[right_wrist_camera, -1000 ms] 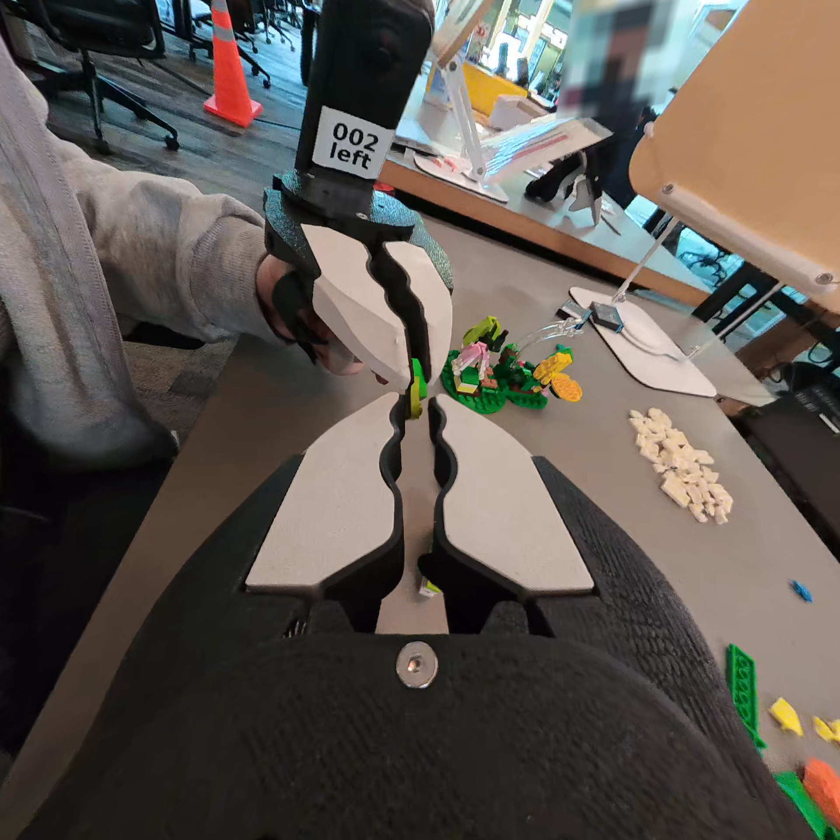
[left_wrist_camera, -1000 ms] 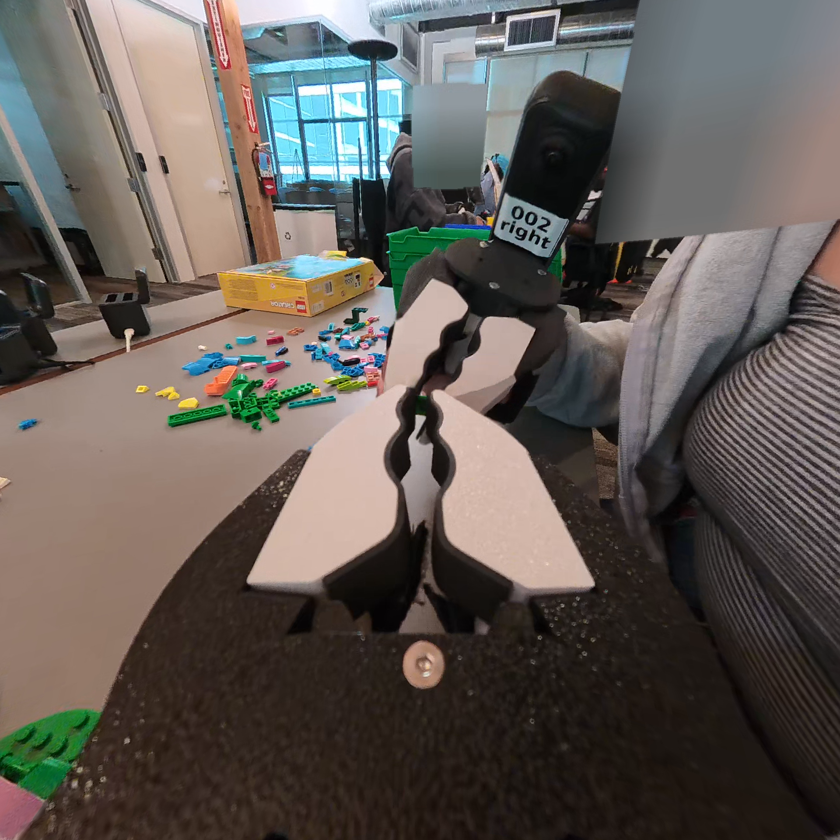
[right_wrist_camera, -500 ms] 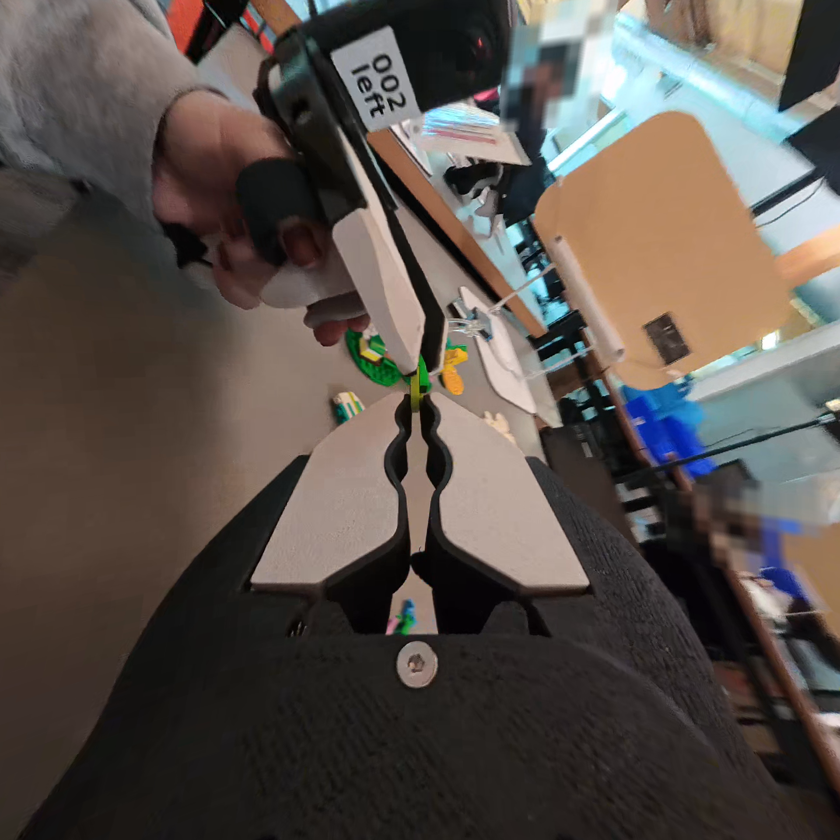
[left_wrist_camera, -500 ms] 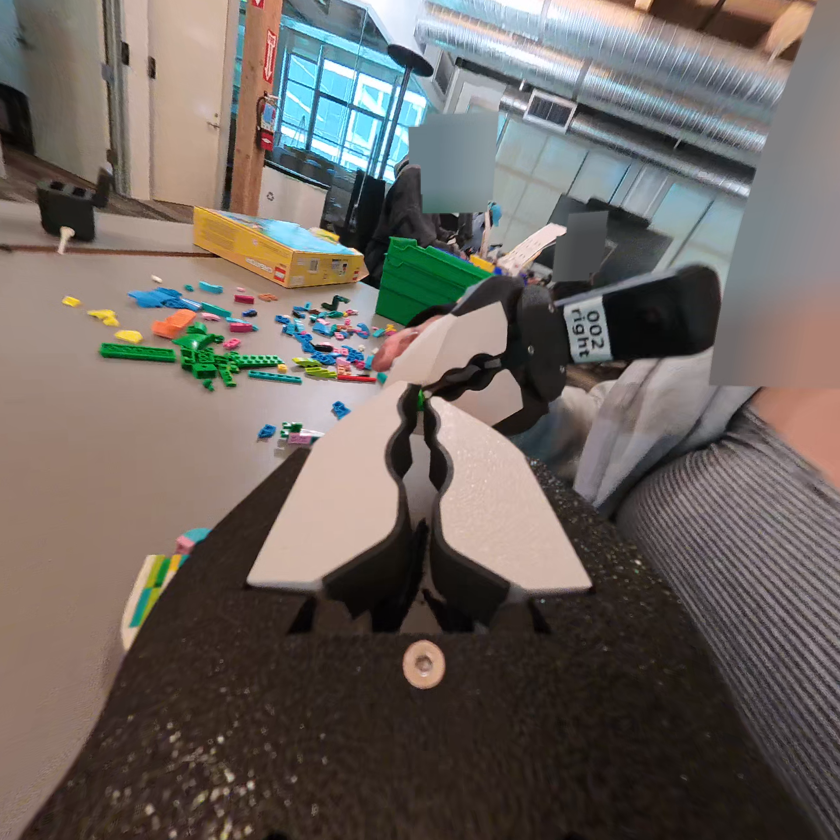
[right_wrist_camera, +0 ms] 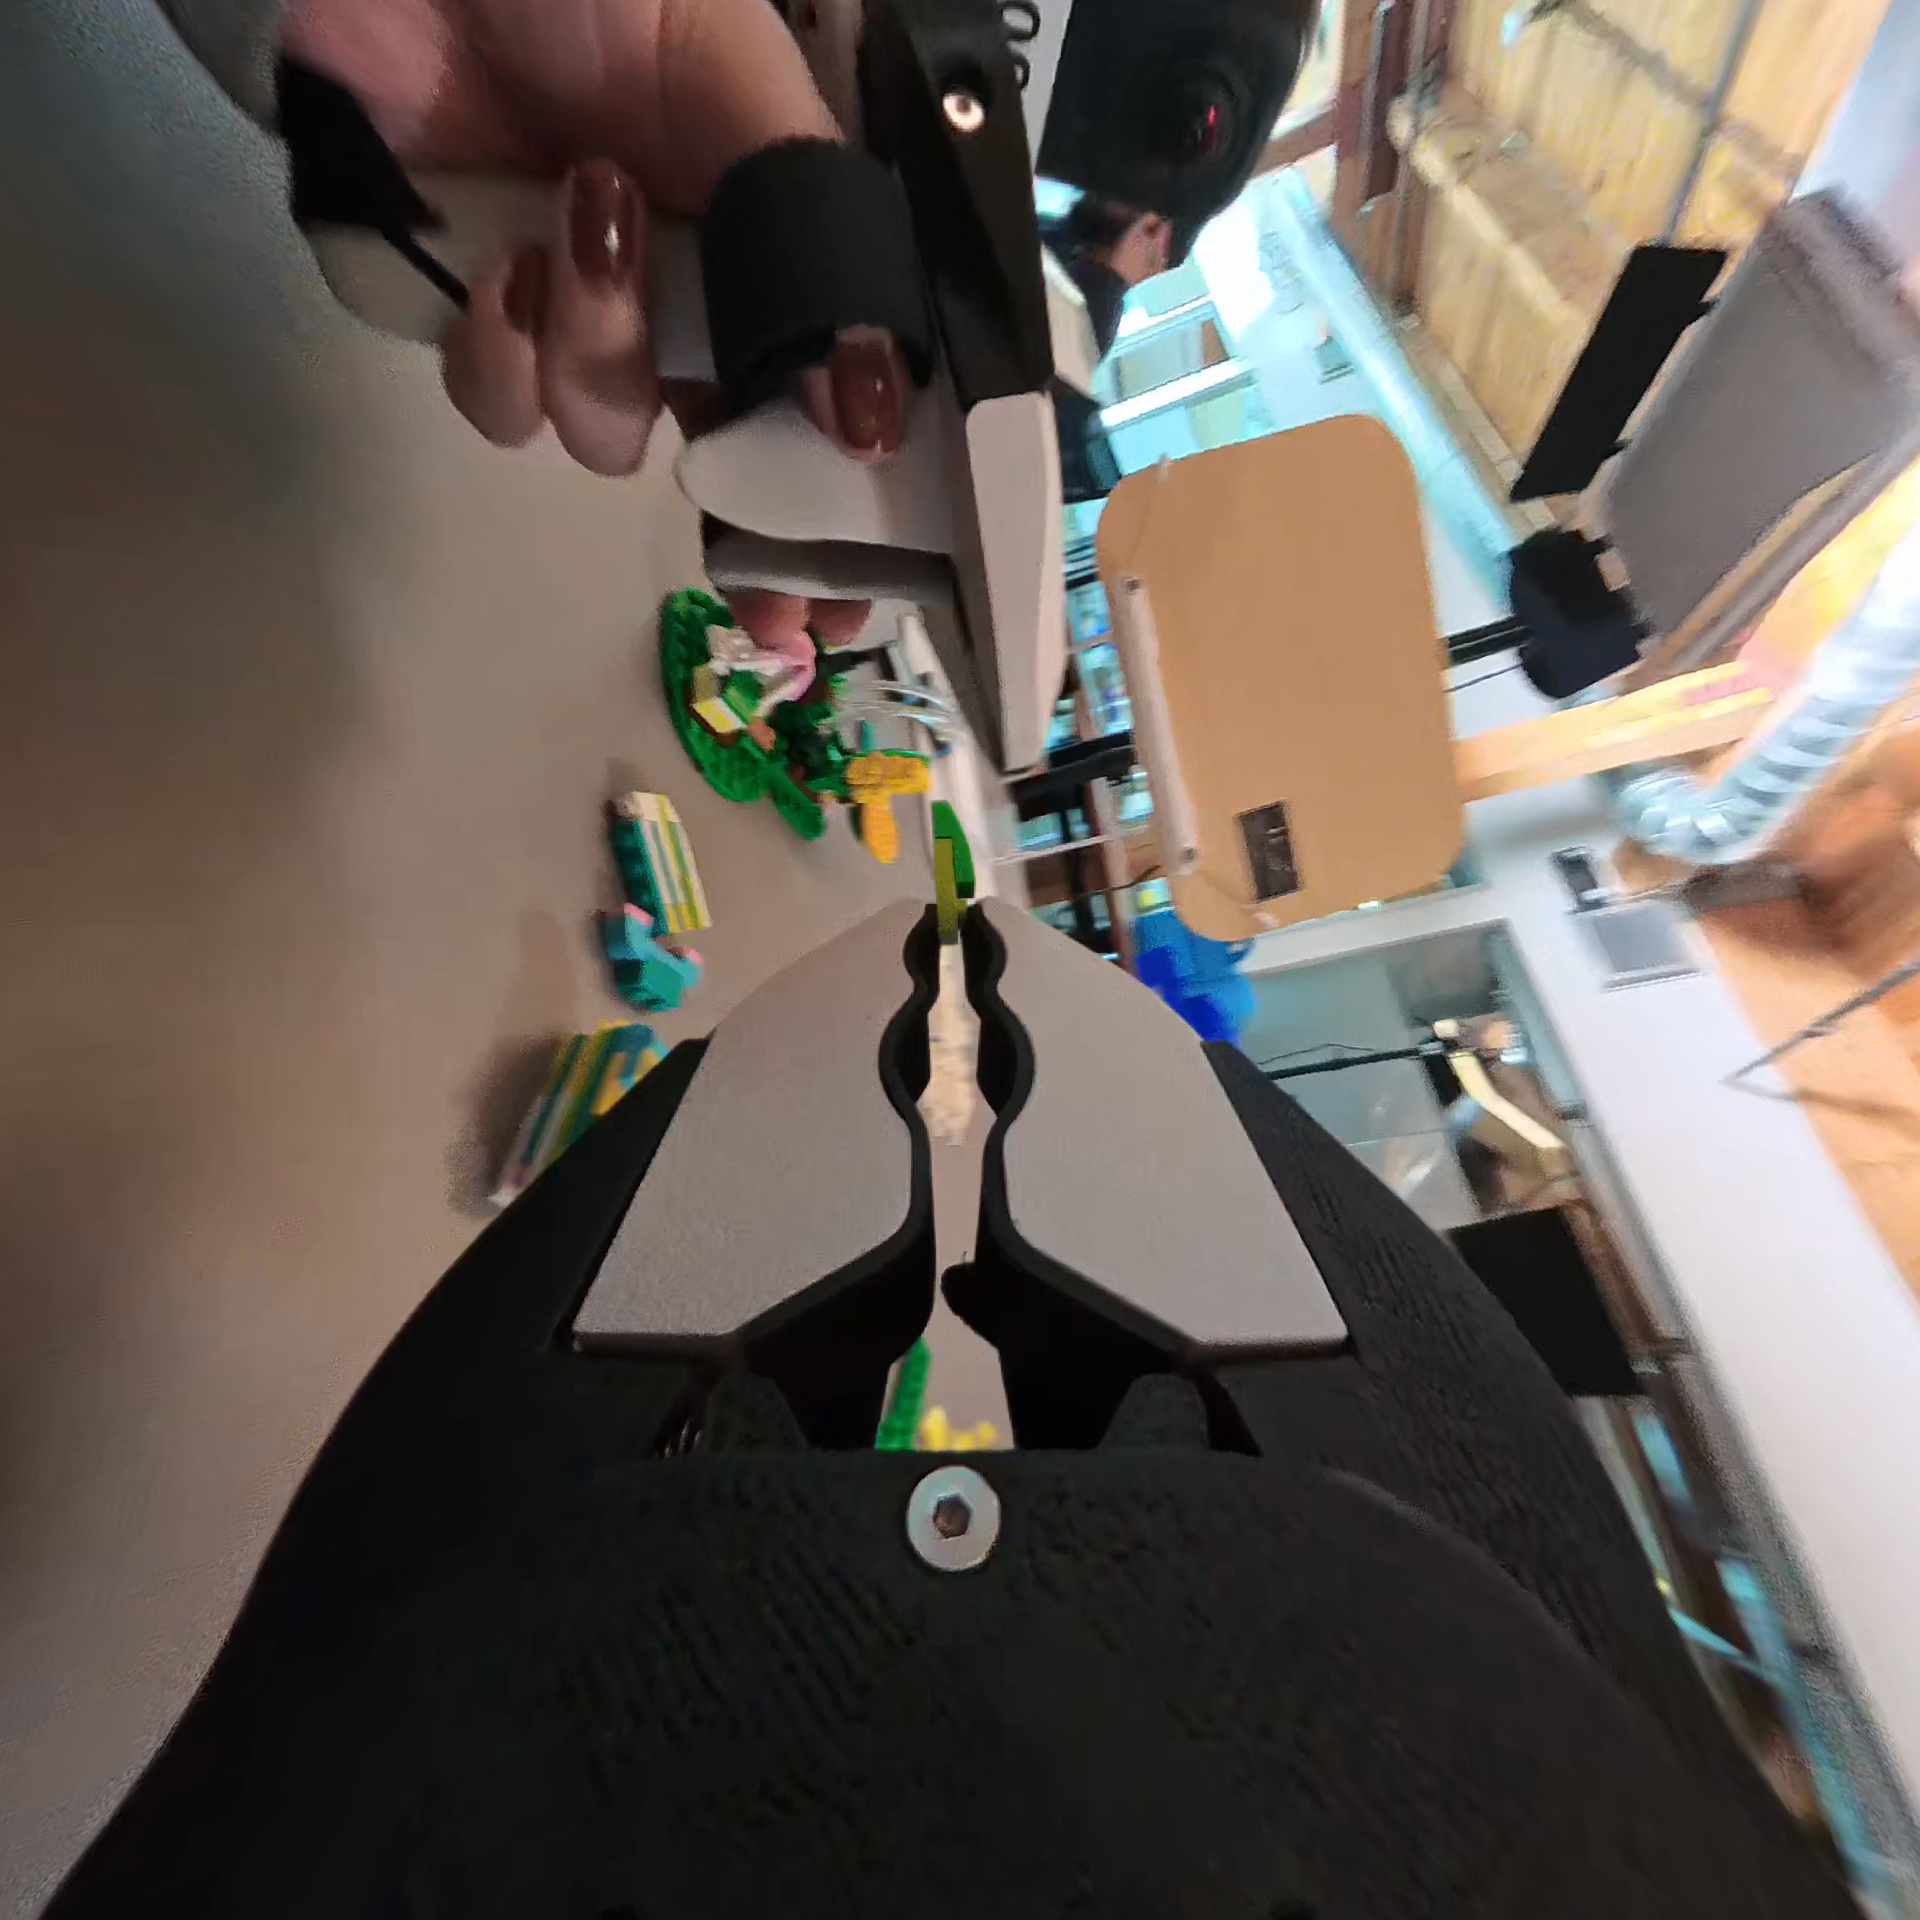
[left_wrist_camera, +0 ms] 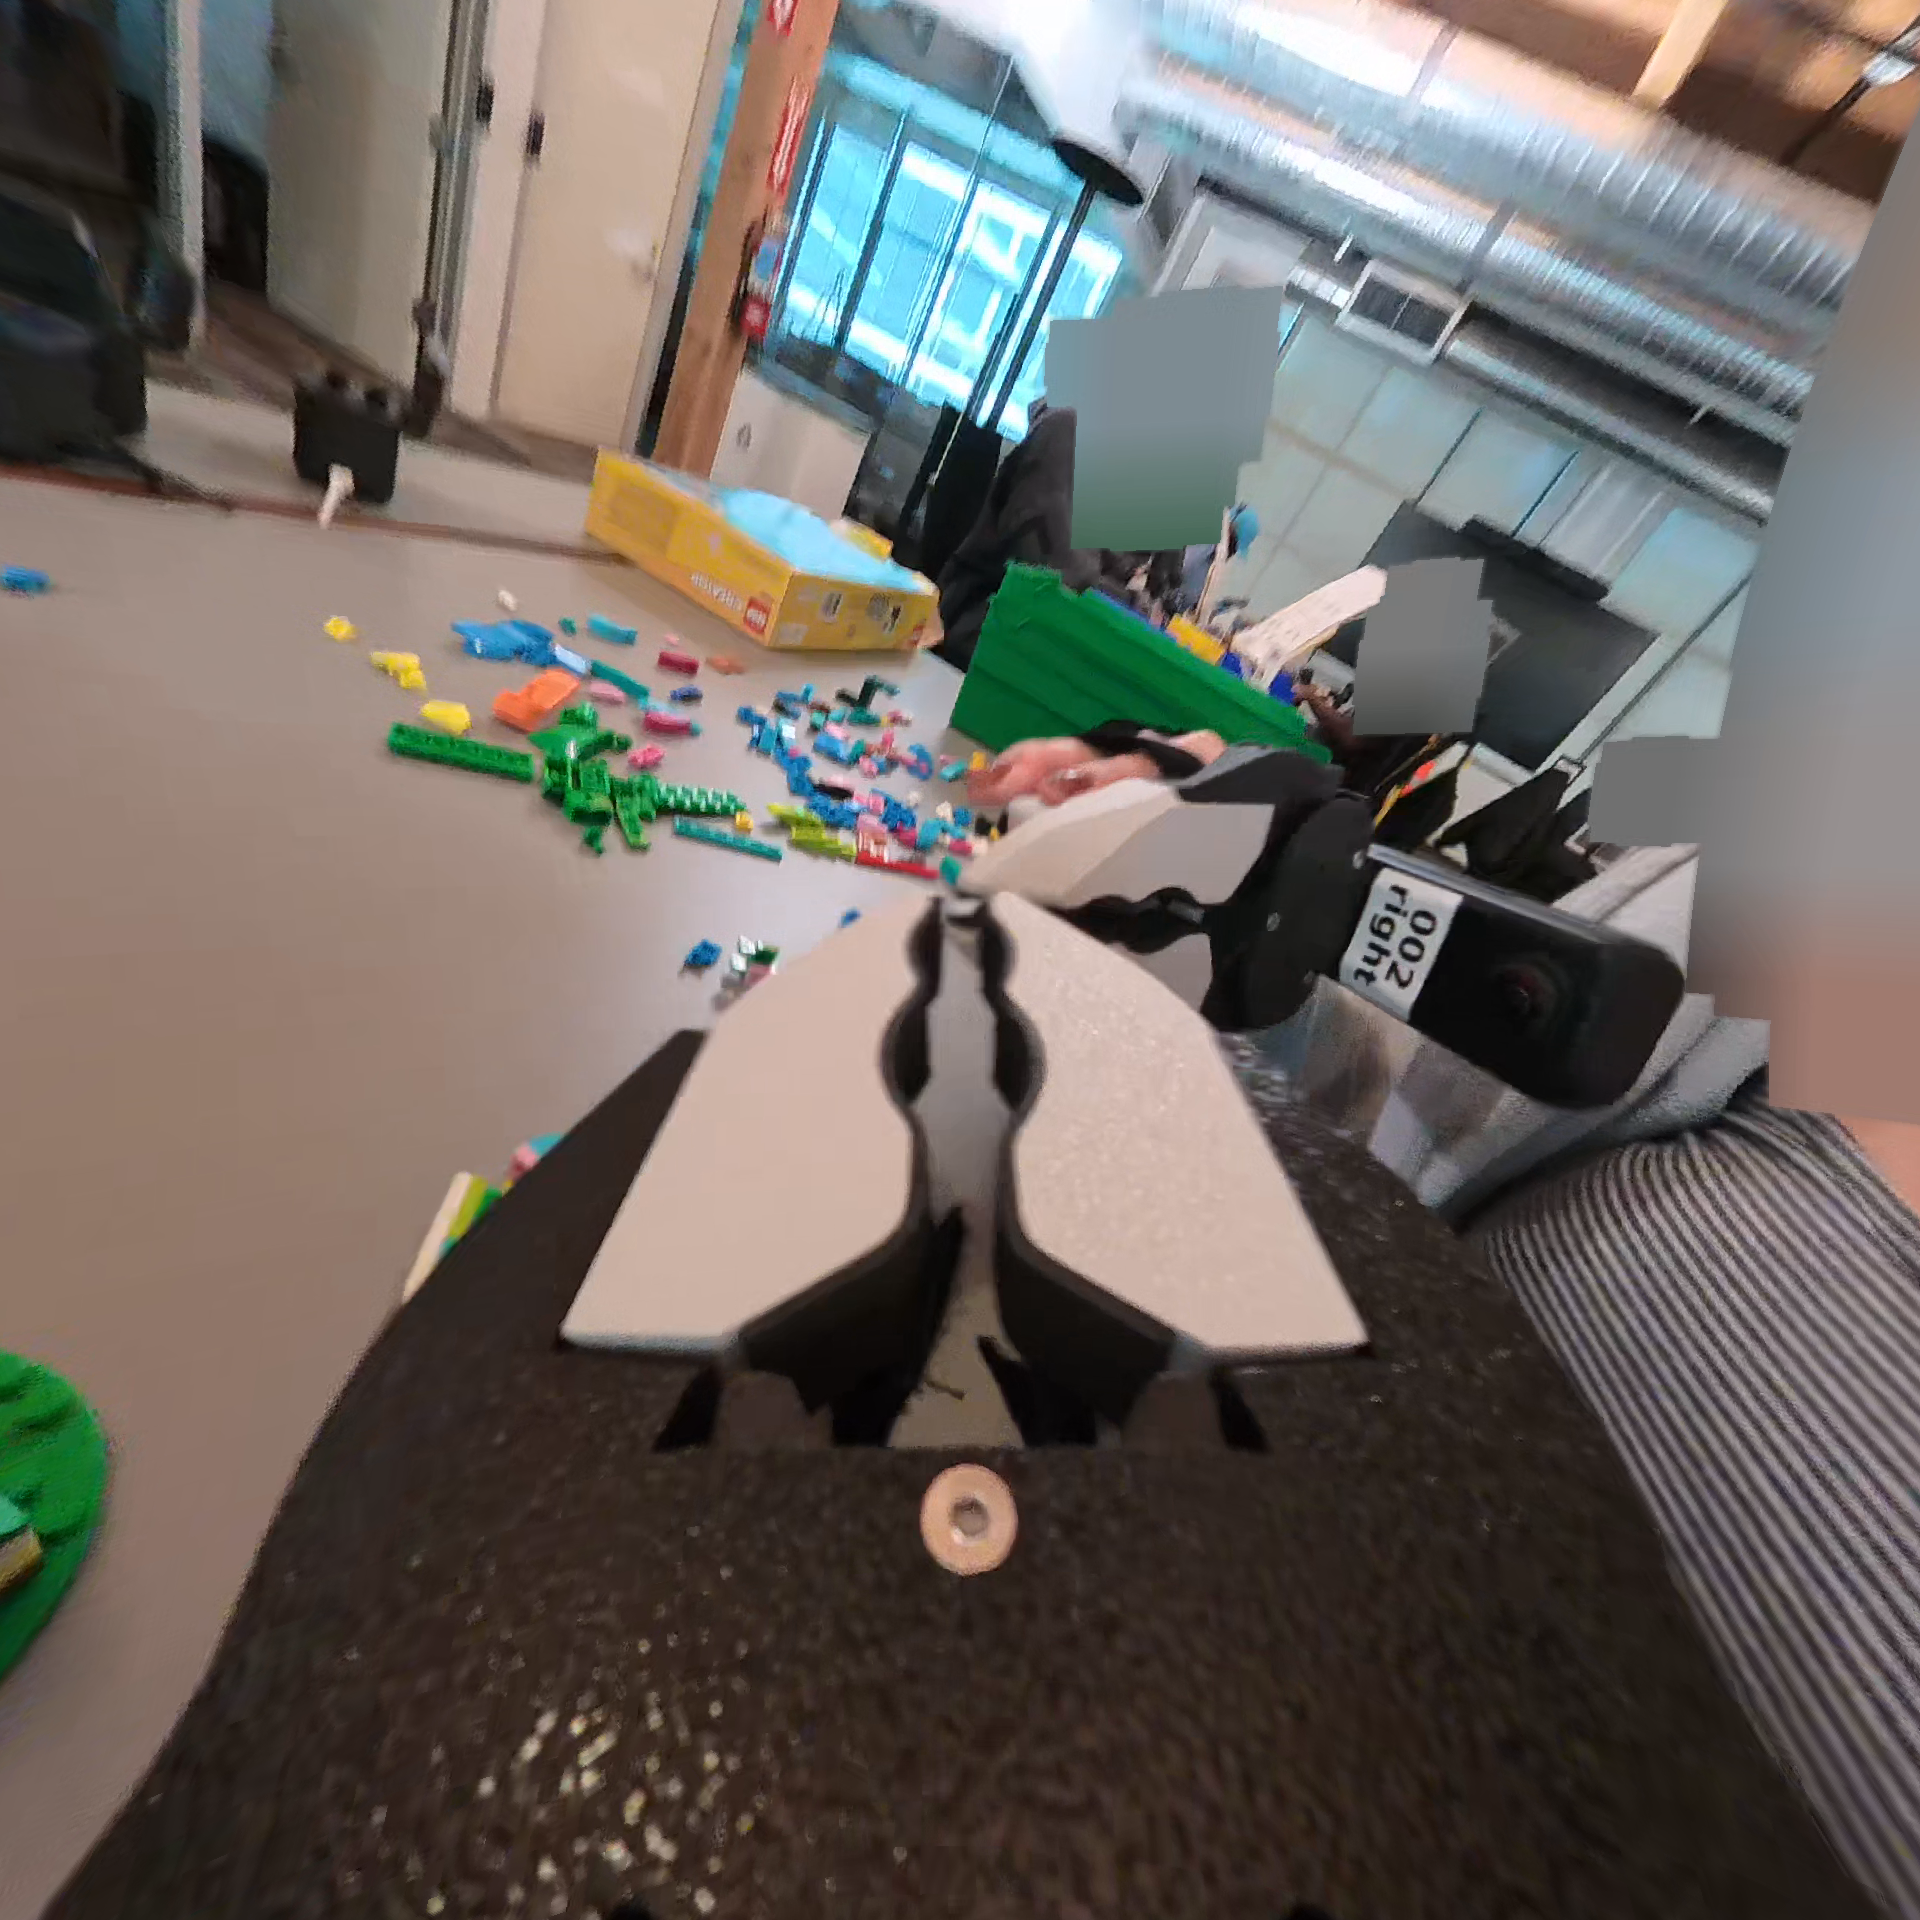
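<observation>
My right gripper is shut on a small lime and green brick piece that sticks out past its tips, held above the grey table. My left gripper has its jaws a narrow way apart with nothing between the tips. In the right wrist view, the left gripper's finger hangs edge-on just above and beyond the green piece, not touching it. In the left wrist view, the right gripper comes in from the right, its tips close to mine; the green piece is hidden there.
Several loose coloured bricks lie on the table, with a yellow box and a green bin behind. A round green brick build and small teal and white builds stand beyond the grippers. A person's striped top is at right.
Both grippers pinched the green piece before. Now the left jaws have parted slightly and drawn off it; the right gripper keeps it. Both views have tilted and rolled.
</observation>
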Demonstrator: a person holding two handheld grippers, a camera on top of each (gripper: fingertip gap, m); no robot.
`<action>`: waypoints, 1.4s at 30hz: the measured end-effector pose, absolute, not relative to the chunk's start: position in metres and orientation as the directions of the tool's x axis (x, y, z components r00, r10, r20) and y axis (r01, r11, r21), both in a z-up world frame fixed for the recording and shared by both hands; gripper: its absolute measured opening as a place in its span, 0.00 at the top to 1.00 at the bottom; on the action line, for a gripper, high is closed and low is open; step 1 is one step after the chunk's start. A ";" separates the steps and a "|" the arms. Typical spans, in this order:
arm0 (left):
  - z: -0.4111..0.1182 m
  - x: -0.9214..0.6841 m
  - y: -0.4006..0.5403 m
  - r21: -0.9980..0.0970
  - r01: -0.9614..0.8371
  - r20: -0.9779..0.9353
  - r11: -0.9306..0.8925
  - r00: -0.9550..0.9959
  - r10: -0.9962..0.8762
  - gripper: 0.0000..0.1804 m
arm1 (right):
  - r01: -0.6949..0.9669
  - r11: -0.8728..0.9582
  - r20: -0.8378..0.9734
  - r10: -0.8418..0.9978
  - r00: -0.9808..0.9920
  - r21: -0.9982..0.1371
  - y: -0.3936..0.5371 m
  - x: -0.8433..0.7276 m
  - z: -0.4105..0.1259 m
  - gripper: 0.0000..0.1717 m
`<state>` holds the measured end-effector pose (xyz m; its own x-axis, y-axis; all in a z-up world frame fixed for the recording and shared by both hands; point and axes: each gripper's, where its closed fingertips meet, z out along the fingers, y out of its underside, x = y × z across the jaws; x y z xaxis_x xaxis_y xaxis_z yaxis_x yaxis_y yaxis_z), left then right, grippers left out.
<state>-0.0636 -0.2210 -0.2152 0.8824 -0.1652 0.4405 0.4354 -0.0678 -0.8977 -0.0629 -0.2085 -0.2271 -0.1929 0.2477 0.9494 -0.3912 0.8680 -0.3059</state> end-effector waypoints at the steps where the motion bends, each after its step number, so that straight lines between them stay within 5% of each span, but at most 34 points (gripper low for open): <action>1: -0.220 -0.061 -0.218 -0.880 0.459 0.474 -0.120 0.867 -0.156 0.89 | -0.407 0.876 0.966 0.223 -0.131 -0.258 -0.207 -0.063 -0.223 0.98; 4: -0.225 -0.046 -0.213 -0.816 0.540 0.575 -0.205 0.792 -0.206 0.82 | -0.426 0.899 0.993 0.118 0.021 -0.098 -0.207 -0.062 -0.218 0.98; 8: -0.217 -0.041 -0.213 -0.755 0.627 0.654 -0.189 0.707 -0.268 0.95 | -0.425 0.904 0.992 0.017 0.127 0.039 -0.211 -0.059 -0.216 0.99; 12: -0.222 -0.042 -0.213 -0.767 0.611 0.642 -0.198 0.724 -0.254 0.97 | -0.406 0.908 0.986 -0.045 0.159 0.107 -0.212 -0.060 -0.218 0.98; 15: -0.228 -0.049 -0.213 -0.880 0.443 0.471 -0.172 0.861 -0.193 0.98 | -0.410 0.909 0.997 0.074 -0.001 -0.068 -0.208 -0.065 -0.229 0.96; 18: -0.236 -0.057 -0.217 -0.984 -0.019 0.000 -0.175 0.994 -0.110 0.98 | -0.358 0.830 0.876 0.281 -0.393 -0.427 -0.206 -0.062 -0.251 0.88; 22: -0.248 -0.039 -0.220 -0.803 -0.570 -0.544 -0.172 0.820 -0.176 0.98 | -0.232 0.662 0.606 0.414 -0.679 -0.713 -0.213 -0.048 -0.258 0.86; 28: -0.258 -0.019 -0.221 -0.771 -0.624 -0.572 -0.126 0.766 -0.294 0.98 | -0.214 0.674 0.559 0.346 -0.754 -0.707 -0.222 -0.036 -0.272 0.98; 35: -0.264 -0.014 -0.223 -0.783 -0.608 -0.538 -0.131 0.768 -0.346 0.98 | -0.259 0.663 0.565 0.297 -0.770 -0.702 -0.229 -0.027 -0.272 0.97; 42: -0.240 -0.043 -0.219 -0.813 -0.567 -0.557 -0.136 0.824 -0.106 0.98 | -0.171 0.607 0.542 0.504 -0.672 -0.776 -0.224 -0.053 -0.251 0.98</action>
